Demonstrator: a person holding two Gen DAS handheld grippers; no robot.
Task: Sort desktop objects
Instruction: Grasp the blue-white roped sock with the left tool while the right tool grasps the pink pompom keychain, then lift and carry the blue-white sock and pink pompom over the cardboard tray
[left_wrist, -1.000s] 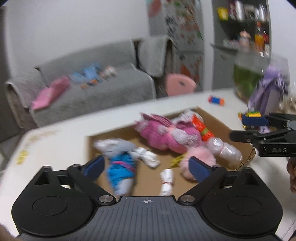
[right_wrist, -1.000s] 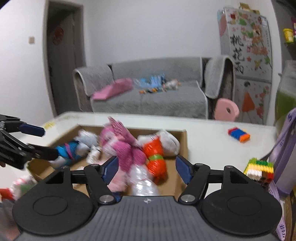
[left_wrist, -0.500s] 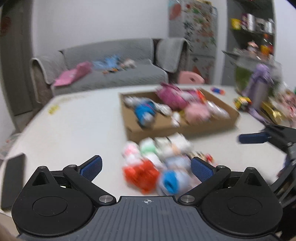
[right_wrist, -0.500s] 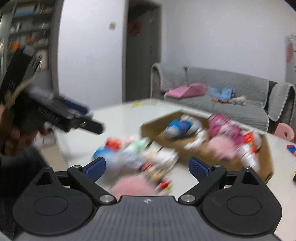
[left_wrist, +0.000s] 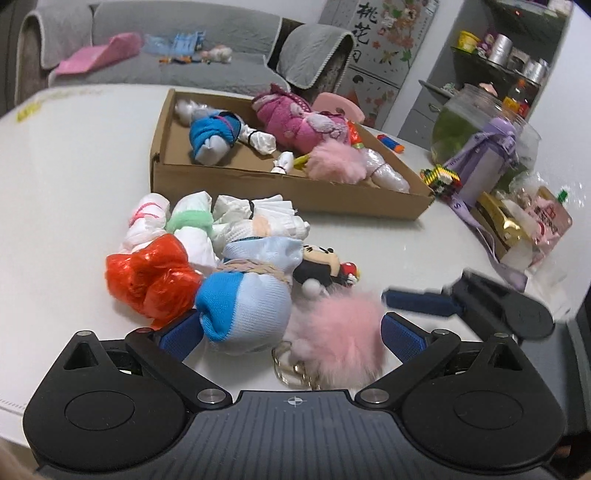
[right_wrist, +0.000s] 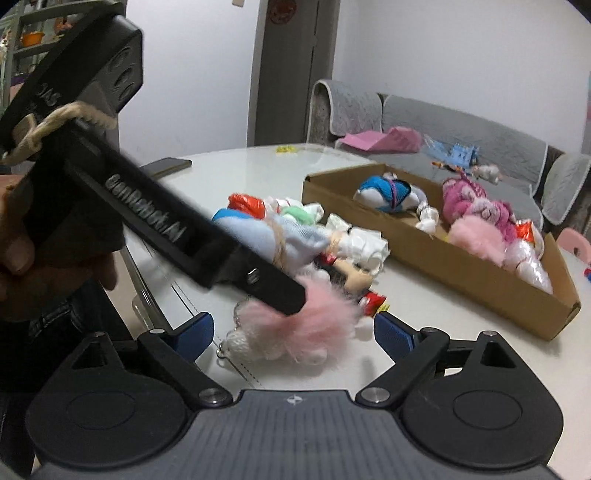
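Observation:
A pile lies on the white table in front of the cardboard tray: a red plastic bundle, a blue sock bundle, white bundles, a mouse toy and a pink pompom keychain. My left gripper is open, with the sock bundle and the pompom between its fingers. My right gripper has the pompom between its jaws, which are closing; the pads stand clear of it. A left finger crosses the right wrist view over the pompom. The tray holds several soft toys and bundles.
A purple bottle, a glass jar, a block toy and snack packs crowd the right side. A phone lies at the table's far left. A hand holds the left gripper. The table's edge runs close below both grippers.
Both grippers have swung away from the tray and come down at the pile in front of it. The right jaws stand wider, and the pink pompom now lies between them.

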